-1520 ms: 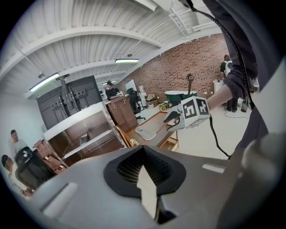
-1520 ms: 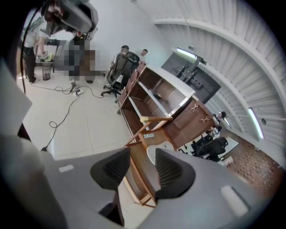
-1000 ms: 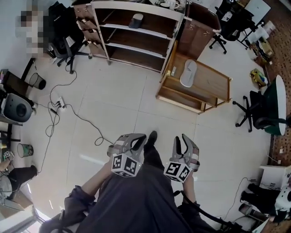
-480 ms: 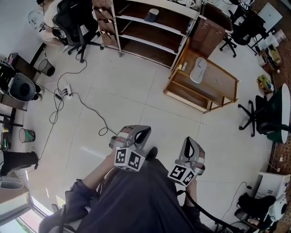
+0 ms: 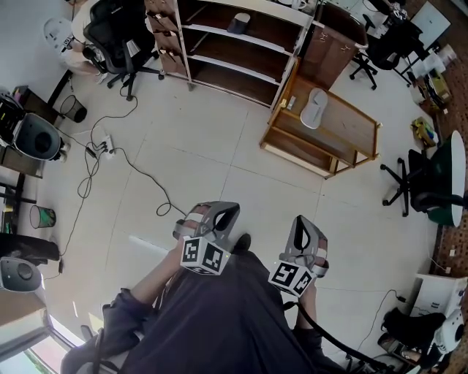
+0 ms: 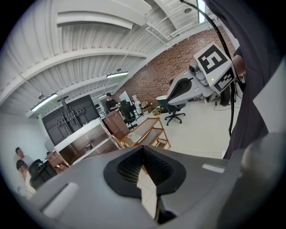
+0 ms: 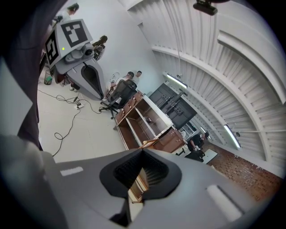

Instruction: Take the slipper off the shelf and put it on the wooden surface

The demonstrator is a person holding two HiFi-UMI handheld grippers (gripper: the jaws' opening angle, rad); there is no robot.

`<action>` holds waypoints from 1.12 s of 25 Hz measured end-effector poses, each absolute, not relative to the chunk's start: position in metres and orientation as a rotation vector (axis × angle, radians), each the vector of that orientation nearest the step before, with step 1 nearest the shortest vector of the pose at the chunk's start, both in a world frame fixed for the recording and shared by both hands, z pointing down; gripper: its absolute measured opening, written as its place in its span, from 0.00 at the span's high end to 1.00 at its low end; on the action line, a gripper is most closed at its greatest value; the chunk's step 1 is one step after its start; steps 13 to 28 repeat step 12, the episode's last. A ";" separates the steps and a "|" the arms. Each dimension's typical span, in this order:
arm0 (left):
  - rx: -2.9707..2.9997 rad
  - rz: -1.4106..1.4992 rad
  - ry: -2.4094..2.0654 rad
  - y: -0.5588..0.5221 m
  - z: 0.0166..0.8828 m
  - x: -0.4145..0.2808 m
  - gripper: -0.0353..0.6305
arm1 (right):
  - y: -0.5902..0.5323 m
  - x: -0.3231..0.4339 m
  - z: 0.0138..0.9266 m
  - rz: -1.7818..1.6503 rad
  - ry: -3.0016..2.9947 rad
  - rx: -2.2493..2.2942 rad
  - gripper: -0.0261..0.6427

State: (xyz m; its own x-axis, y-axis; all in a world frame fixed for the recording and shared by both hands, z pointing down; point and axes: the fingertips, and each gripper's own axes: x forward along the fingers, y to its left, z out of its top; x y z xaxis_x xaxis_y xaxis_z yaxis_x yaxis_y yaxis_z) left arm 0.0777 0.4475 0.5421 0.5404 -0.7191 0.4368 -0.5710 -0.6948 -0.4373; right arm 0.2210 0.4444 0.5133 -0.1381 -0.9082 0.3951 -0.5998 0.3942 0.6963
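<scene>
A grey slipper (image 5: pixel 239 23) lies on an upper board of the brown shelf unit (image 5: pixel 219 44) at the far end of the room. A second, pale slipper (image 5: pixel 314 108) rests on the low wooden stand (image 5: pixel 351 128) to the right of the shelf. My left gripper (image 5: pixel 219 213) and right gripper (image 5: pixel 302 225) are held close to my body over the tiled floor, far from both. Each is shut with nothing between its jaws. The left gripper (image 6: pixel 144 152) faces the wooden stand (image 6: pixel 154 129); the right gripper (image 7: pixel 143 156) faces the shelf unit (image 7: pixel 143 118).
A black cable (image 5: pixel 139 193) and a power strip (image 5: pixel 106 146) lie on the floor at the left. Office chairs (image 5: pixel 121 36) stand left of the shelf, others (image 5: pixel 420 182) at the right. A bin (image 5: pixel 42 217) and equipment line the left wall.
The right gripper's jaws, apart a second ago, have come together. The view has shifted a little toward the shelf and the stand.
</scene>
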 end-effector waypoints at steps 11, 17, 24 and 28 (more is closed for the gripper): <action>-2.550 -0.874 1.099 0.446 0.543 0.085 0.92 | 0.442 0.223 0.511 -0.501 -1.852 1.286 0.96; -2.553 -0.870 1.100 0.446 0.543 0.087 0.92 | 0.442 0.224 0.511 -0.503 -1.850 1.284 0.96; -2.553 -0.870 1.100 0.446 0.543 0.087 0.92 | 0.442 0.224 0.511 -0.503 -1.850 1.284 0.96; -2.553 -0.870 1.100 0.446 0.543 0.087 0.92 | 0.442 0.224 0.511 -0.503 -1.850 1.284 0.96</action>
